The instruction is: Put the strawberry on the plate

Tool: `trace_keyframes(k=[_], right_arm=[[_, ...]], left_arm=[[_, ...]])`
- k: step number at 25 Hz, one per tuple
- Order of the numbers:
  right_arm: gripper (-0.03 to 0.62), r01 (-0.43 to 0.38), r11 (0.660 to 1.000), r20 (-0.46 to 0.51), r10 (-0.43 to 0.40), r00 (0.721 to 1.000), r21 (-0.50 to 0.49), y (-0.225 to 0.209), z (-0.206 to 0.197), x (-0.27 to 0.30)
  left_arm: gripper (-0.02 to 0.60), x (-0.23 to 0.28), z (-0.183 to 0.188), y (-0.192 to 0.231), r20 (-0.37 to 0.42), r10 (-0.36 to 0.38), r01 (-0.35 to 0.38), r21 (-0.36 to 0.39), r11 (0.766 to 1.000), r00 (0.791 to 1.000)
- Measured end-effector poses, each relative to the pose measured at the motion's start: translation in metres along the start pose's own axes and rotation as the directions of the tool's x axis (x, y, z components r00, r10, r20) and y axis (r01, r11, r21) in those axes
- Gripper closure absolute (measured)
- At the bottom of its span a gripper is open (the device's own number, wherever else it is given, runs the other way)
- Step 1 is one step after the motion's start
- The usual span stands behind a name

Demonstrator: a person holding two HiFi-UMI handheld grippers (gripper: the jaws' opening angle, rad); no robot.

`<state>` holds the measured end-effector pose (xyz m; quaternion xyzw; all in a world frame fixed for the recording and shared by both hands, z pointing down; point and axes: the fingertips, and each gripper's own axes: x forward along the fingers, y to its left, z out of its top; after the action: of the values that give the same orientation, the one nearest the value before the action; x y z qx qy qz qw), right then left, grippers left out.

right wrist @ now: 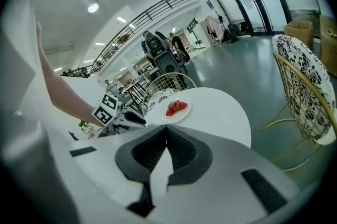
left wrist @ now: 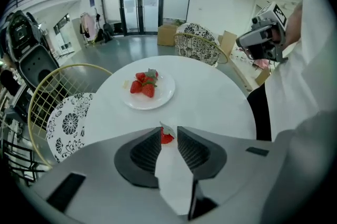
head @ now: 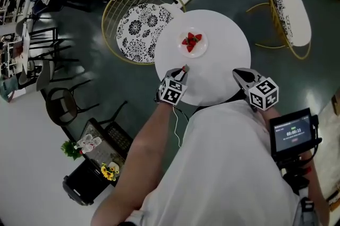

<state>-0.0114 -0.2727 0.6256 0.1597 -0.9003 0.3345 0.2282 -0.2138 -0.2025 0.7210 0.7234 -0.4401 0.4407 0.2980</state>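
One strawberry (left wrist: 166, 137) is the job here, and it's sitting right between the tips of the left gripper (left wrist: 169, 131), near the person's edge of the round white bench (left wrist: 216, 104). The jaws are only narrowly apart. The red flesh looks to be against one pad, with a sliver of gap and just the leaf on the other side, so I'd call it bracketed, not clamped. The plate (left wrist: 159, 101) is well apart from it, out toward the middle of the bench, with a few other berries (left wrist: 144, 84) already piled on it.

Handling-wise I'd guess it's very light, soft and easy to bruise, with slightly slick skin and a tapered shape that wants to squirt out if squeezed hard. I'd take it across the fat shoulders just under the green cap, with gentle pressure only, and not by the leaves or the pointy end.

The right gripper (right wrist: 166, 129) is closed tight with nothing in it, hanging over the near edge.
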Motion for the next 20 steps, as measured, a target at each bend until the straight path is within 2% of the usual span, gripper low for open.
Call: trace_keyframes(k=[2, 9, 13, 20], right_arm=[[0.589, 0.007, 1.000, 0.002, -0.007, 1.000, 0.005, -0.002, -0.001, -0.001], [0.589, 0.022, 1.000, 0.004, -0.022, 1.000, 0.018, -0.006, -0.003, -0.005], [0.589, 0.031, 0.999, 0.003, -0.031, 1.000, 0.026, -0.008, -0.003, -0.006], [0.589, 0.042, 0.998, 0.008, -0.043, 0.999, 0.039, -0.012, -0.001, -0.007]], left_arm=[[0.483, 0.002, -0.005, -0.002, -0.030, -0.021, 0.022, 0.026, 0.999, 0.999], [0.472, 0.014, -0.019, 0.005, -0.127, -0.032, 0.052, 0.160, 0.986, 0.991], [0.445, 0.022, -0.021, 0.003, -0.175, -0.052, 0.099, 0.271, 0.957, 0.983], [0.445, 0.031, -0.019, 0.002, -0.212, -0.061, 0.127, 0.311, 0.942, 0.975]])
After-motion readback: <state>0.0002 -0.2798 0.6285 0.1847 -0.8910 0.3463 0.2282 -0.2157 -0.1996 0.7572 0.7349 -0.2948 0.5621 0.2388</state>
